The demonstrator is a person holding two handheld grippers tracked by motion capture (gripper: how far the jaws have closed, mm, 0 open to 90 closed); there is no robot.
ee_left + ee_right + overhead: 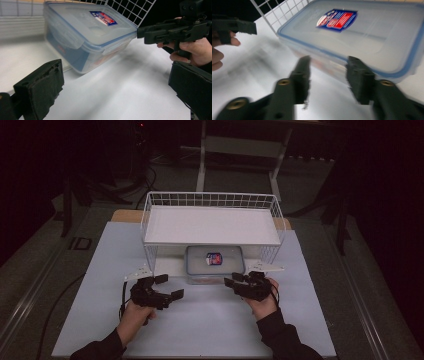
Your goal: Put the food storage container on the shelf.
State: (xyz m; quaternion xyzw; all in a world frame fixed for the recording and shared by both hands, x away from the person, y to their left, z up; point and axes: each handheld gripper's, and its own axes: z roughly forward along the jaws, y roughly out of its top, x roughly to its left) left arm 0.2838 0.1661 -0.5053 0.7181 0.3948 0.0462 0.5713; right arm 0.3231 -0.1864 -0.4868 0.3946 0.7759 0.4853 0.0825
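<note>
Clear plastic box (214, 265) with blue-edged snap lid, lying flat on the table (200, 325) under the white wire shelf (212, 224), front end poking out past the shelf's front edge. On the lid, a red, white and blue label (337, 19); print too small and blurred to read. Left hand-held gripper (169, 287) just left of the box's front corner, jaws spread wide, nothing between them, clear of the box. Right hand-held gripper (233, 280) just off the box's front right corner, jaws partly apart and empty, tips close before the box's front wall, apparently short of touching in the blurred right gripper view. Both gripped by hands from the near table edge.
</note>
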